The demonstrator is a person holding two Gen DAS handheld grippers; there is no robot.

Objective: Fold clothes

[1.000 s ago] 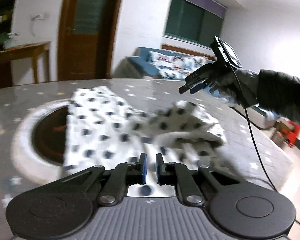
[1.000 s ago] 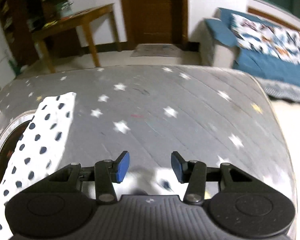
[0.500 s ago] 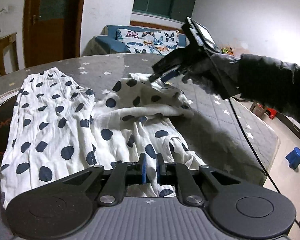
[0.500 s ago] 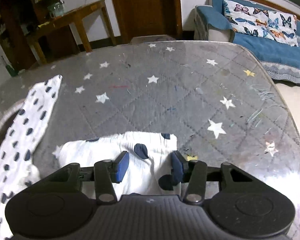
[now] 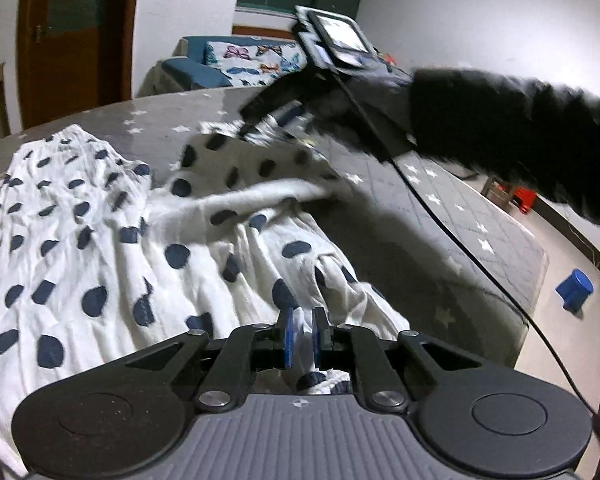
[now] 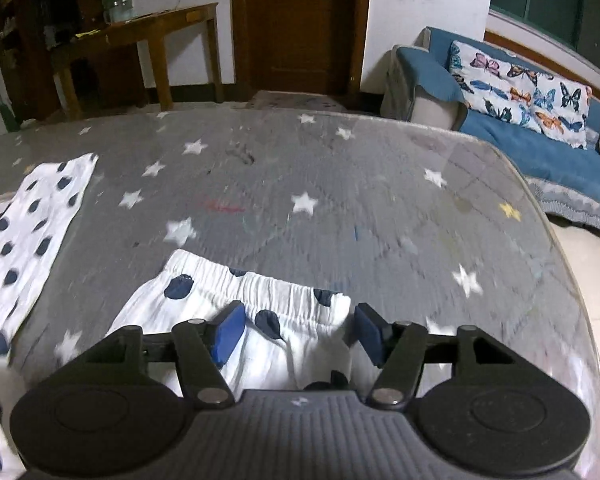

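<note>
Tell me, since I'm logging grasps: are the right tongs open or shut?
Open. In the right wrist view the right tongs have blue pads spread wide, the polka-dot garment's elastic waistband lying between them, ungripped.

The clothes (image 5: 100, 240) are soft, crinkly white cloth with dark dots. The table (image 6: 340, 200) top looks smooth and shiny.
</note>
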